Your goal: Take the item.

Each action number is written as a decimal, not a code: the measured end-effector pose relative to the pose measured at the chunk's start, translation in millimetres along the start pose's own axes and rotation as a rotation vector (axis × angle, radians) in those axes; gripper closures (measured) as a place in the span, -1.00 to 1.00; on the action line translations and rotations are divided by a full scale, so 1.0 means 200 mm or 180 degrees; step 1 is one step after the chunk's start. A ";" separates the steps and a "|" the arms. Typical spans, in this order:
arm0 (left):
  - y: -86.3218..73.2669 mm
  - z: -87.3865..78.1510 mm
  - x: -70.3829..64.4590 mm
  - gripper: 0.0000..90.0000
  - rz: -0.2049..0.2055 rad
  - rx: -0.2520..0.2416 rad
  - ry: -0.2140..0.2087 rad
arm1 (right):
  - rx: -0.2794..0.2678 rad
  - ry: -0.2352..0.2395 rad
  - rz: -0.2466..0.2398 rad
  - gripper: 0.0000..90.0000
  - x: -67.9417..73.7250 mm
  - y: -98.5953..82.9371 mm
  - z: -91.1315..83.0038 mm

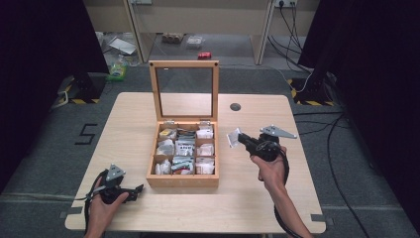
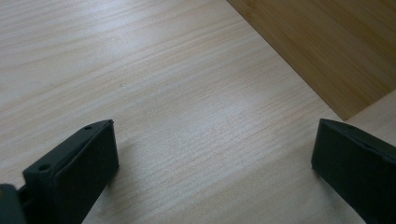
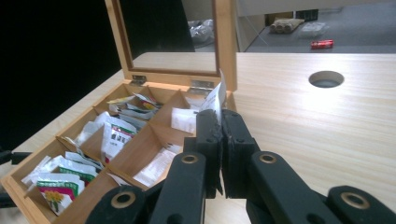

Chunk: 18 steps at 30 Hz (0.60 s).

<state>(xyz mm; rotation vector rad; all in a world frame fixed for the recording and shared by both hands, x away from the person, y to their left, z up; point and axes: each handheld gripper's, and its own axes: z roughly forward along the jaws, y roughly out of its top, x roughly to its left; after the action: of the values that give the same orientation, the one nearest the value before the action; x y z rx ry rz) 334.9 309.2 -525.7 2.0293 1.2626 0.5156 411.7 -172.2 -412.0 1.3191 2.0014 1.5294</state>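
Note:
A wooden box (image 1: 182,180) with a raised glass lid (image 1: 184,89) stands mid-table, its compartments full of small packets (image 1: 184,148). My right gripper (image 1: 236,139) hovers just right of the box, shut on a white packet (image 1: 232,138). In the right gripper view the jaws pinch that white packet (image 3: 214,99) on edge, above the box's right compartments (image 3: 154,135). My left gripper (image 1: 138,189) rests low on the table at the front left of the box, open. In the left gripper view its fingers (image 2: 77,163) stand wide apart over bare tabletop, with the box wall (image 2: 336,46) at the upper right.
A round cable hole (image 1: 235,106) lies in the table behind the right gripper, also in the right gripper view as a hole (image 3: 326,78). Beyond the table stand shelving legs, cables and floor clutter including a red can (image 1: 204,55). Dark curtains hang on both sides.

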 end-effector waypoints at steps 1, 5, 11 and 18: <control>0.00 0.00 0.00 -1.00 0.0000 0.0000 0.0000 | 0.0001 -0.0022 -0.0002 0.94 -0.01 0.00 -0.01; 0.00 0.00 0.00 -1.00 -0.0001 0.0000 0.0000 | -0.0022 -0.0041 0.0016 0.94 -0.03 -0.02 -0.05; 0.00 0.00 0.00 -1.00 -0.0001 0.0000 -0.0001 | -0.0043 -0.0084 0.0022 0.94 -0.07 -0.03 -0.07; 0.00 0.00 0.00 -1.00 -0.0004 -0.0003 -0.0001 | -0.0001 -0.0145 0.0030 0.94 -0.09 -0.07 -0.08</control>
<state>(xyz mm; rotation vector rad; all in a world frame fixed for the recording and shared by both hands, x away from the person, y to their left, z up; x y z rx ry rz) 334.9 309.2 -525.8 2.0277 1.2632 0.5151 404.2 -196.6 -424.2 1.3527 1.9699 1.4902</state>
